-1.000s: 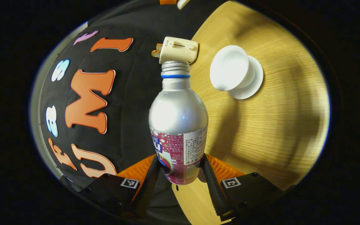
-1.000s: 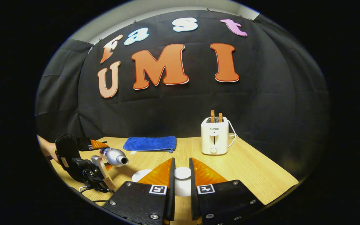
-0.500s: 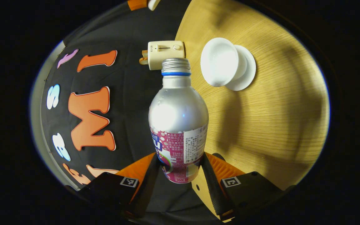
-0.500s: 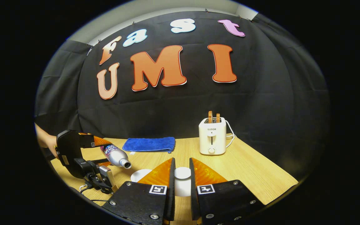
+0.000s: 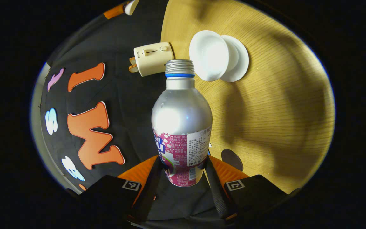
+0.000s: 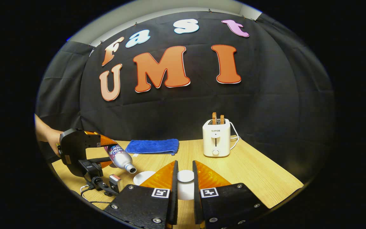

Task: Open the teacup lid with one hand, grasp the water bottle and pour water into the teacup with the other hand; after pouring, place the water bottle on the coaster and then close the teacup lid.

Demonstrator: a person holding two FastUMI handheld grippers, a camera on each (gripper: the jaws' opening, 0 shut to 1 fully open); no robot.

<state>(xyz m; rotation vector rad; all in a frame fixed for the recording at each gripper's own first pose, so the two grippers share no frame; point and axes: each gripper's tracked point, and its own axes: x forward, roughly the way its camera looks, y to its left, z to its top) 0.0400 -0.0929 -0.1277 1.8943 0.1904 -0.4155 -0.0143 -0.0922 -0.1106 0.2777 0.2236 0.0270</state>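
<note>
A wooden worktop [image 6: 249,171] stands before black cloth. The left claw [image 5: 183,168] grips the water bottle [image 5: 181,121] at its labelled lower body; the smooth metal is probably slippery, so this is a sound hold. The bottle's long axis tilts mouth-down toward the open teacup [image 5: 209,54]. The right claw [image 6: 185,178] clamps the teacup lid [image 6: 185,176], raised above the worktop.

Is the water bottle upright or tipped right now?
Tipped: in the right gripper view the water bottle, held by the left claw, slants mouth-down toward the teacup.

Right tongs [image 6: 185,181] clamp the white lid [image 6: 185,176]; left tongs [image 6: 102,149] tilt the bottle [image 6: 121,157] (mouth down) over the teacup [image 6: 144,177].
</note>
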